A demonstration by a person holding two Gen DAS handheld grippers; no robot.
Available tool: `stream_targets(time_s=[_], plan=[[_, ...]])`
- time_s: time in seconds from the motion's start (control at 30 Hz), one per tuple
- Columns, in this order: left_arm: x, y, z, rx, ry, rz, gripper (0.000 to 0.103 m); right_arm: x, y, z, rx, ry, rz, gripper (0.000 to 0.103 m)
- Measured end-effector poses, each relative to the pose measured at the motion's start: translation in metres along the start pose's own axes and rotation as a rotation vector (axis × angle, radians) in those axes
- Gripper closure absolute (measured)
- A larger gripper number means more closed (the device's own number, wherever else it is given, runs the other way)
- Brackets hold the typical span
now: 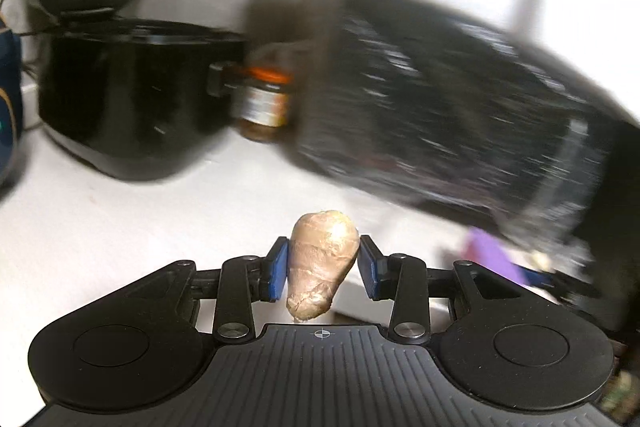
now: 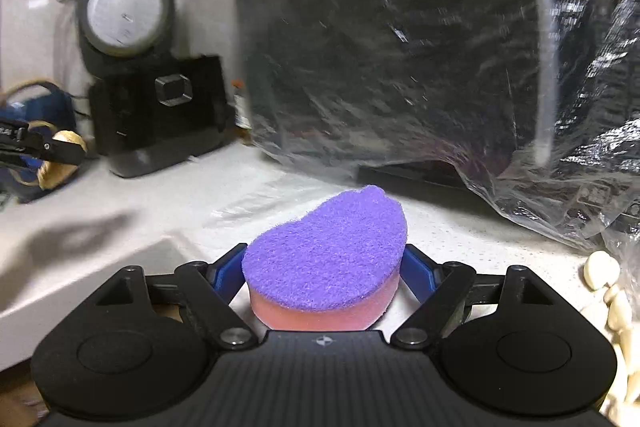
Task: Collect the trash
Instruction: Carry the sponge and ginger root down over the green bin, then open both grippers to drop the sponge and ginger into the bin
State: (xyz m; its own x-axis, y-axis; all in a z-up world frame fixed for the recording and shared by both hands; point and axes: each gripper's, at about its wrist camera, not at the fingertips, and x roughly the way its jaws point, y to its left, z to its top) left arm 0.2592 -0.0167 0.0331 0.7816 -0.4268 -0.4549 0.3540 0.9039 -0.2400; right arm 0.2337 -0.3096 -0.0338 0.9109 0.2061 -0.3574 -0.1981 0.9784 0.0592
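Both tools loaded, above white tabletop (image 2: pixel 132 227).
Left tool (image 1: pixel 324 269) pinches ginger piece (image 1: pixel 322 263); right tool (image 2: pixel 324 275) clamps purple-pink sponge (image 2: pixel 326 263). Rice cooker (image 1: pixel 132 99) far left, plastic-wrapped black appliance (image 2: pixel 400 67) far right; bare tabletop between.

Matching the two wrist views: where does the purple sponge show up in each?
Left wrist view: the purple sponge is a blurred purple patch at lower right, below the black appliance, beside the right gripper's blue fingers.
Right wrist view: it sits at bottom centre, clamped in the right gripper, purple face up over a pink layer.
Shared landmark: the open black rice cooker at left.
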Motion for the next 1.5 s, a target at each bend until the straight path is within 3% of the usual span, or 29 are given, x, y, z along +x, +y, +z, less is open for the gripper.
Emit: stream_targets(time_s=[0.17, 0.27, 0.33, 0.5, 0.67, 0.83, 0.93, 1.13, 1.5], plan=[[-0.017, -0.037, -0.072, -0.017, 0.102, -0.129, 0.061, -0.035, 0.001, -0.022, 0.045, 0.032, 0.103, 0.022], [0.002, -0.040, -0.137, -0.065, 0.213, -0.221, 0.061, -0.056, 0.000, -0.045, 0.049, 0.069, 0.135, 0.022], [0.027, -0.033, -0.186, -0.109, 0.311, -0.233, 0.061, -0.072, -0.001, -0.064, 0.056, 0.098, 0.163, 0.022], [0.103, -0.006, -0.295, -0.191, 0.533, -0.136, 0.061, -0.087, 0.008, -0.128, 0.065, 0.197, 0.191, 0.023], [0.155, -0.001, -0.355, -0.099, 0.627, -0.010, 0.061, -0.062, 0.011, -0.204, 0.137, 0.421, 0.137, 0.023], [0.182, 0.000, -0.378, -0.074, 0.678, 0.045, 0.061, -0.043, 0.009, -0.239, 0.161, 0.544, 0.121, 0.023], [0.189, -0.001, -0.381, -0.054, 0.685, 0.066, 0.061, -0.036, 0.006, -0.241, 0.154, 0.553, 0.109, 0.023], [0.194, 0.007, -0.385, -0.109, 0.677, 0.054, 0.062, -0.026, 0.002, -0.246, 0.160, 0.580, 0.094, 0.023], [0.150, 0.047, -0.349, -0.340, 0.499, -0.047, 0.063, -0.001, 0.008, -0.272, 0.116, 0.663, 0.062, 0.023]])
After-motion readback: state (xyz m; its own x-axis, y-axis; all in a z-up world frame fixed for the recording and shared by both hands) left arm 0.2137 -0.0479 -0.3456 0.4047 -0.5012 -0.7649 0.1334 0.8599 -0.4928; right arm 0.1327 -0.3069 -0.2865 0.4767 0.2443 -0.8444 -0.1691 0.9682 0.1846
